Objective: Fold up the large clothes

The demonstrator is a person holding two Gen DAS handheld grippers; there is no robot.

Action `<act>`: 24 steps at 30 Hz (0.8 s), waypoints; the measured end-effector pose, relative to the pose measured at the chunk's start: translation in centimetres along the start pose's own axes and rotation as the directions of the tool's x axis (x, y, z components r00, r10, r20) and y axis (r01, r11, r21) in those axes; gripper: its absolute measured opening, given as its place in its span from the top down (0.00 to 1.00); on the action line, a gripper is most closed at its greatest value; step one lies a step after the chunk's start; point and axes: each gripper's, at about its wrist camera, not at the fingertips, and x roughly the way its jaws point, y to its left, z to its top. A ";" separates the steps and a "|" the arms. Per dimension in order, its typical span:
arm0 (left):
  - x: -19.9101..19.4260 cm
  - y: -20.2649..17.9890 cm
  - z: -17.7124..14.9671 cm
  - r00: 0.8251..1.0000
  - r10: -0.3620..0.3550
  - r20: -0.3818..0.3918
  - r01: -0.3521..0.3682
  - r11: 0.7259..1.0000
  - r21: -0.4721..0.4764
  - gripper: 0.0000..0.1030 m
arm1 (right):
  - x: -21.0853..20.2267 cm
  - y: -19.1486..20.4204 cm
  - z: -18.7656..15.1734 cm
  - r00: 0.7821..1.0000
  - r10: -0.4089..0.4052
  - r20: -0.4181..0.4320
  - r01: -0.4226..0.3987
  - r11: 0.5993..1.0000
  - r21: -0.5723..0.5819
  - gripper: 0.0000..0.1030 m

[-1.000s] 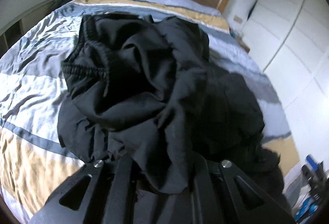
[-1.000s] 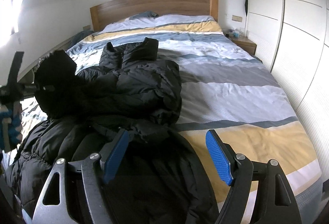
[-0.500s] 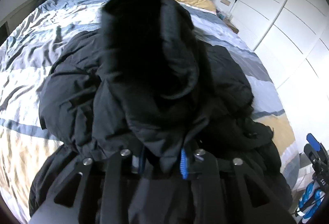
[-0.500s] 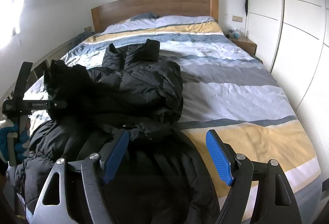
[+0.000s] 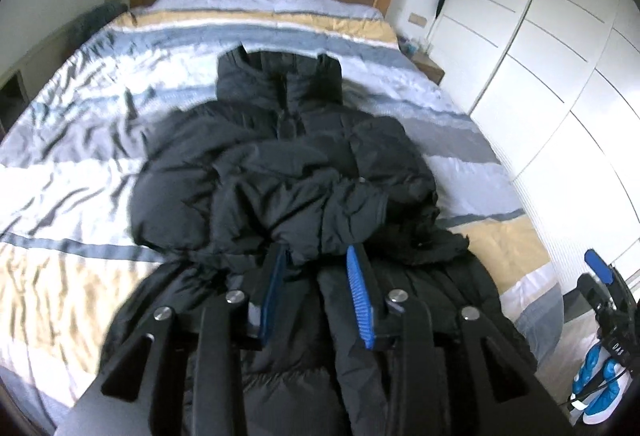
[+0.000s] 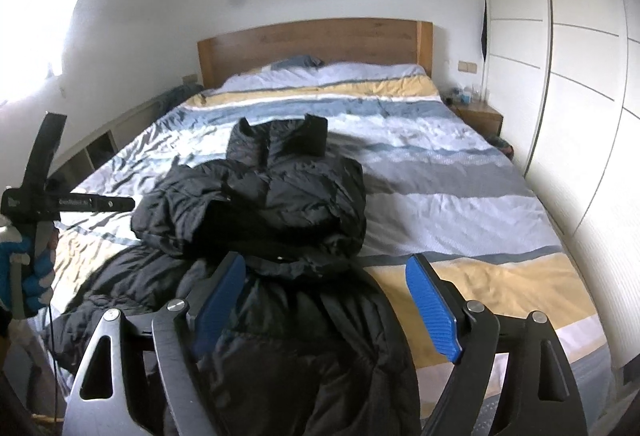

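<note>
Left wrist view: the left gripper (image 5: 316, 276) tilts down over the black jacket (image 5: 288, 172) at the bed's (image 5: 72, 140) foot, its jaws just opened, empty.

Right wrist view: the right gripper (image 6: 326, 302) angles downward, fingers (image 6: 430, 306) spread wide, holding nothing; the jacket (image 6: 276, 196) lies folded along the bed's (image 6: 460, 196) left side.

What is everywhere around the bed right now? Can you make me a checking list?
Surface: bed with striped duvet, rumpled.
Job's things: black puffer jacket, sleeves folded over its chest, collar toward headboard, hem at the foot.
Clutter: small items on nightstand, too small to tell.
Grippers: left gripper just opened, jacket released; right gripper open, empty.
Cables: thin cable below the left gripper, right wrist view.
Surroundings: white wardrobe, low shelf.
</note>
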 end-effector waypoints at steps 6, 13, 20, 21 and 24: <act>-5.3 2.0 2.1 0.994 0.081 0.067 -0.080 0.997 -0.015 0.70 | -1.8 1.8 0.6 0.999 0.039 0.022 -0.038 0.999 -0.036 0.19; -3.4 7.4 5.1 0.981 0.170 0.091 -0.168 0.985 -0.035 0.70 | 3.9 7.0 3.4 0.992 0.128 0.002 -0.127 0.987 -0.101 0.17; 9.6 12.8 8.2 0.980 0.182 0.083 -0.182 0.983 -0.007 0.70 | 16.5 14.4 5.4 0.955 0.292 -0.056 -0.297 0.935 -0.193 0.17; 10.9 13.3 8.2 0.981 0.183 0.072 -0.182 0.983 -0.010 0.70 | 18.5 15.0 5.3 0.949 0.307 -0.069 -0.315 0.929 -0.193 0.17; 15.3 15.5 6.9 0.987 0.163 0.002 -0.163 0.985 -0.053 0.70 | 23.1 15.5 4.2 0.940 0.314 -0.137 -0.334 0.929 -0.162 0.17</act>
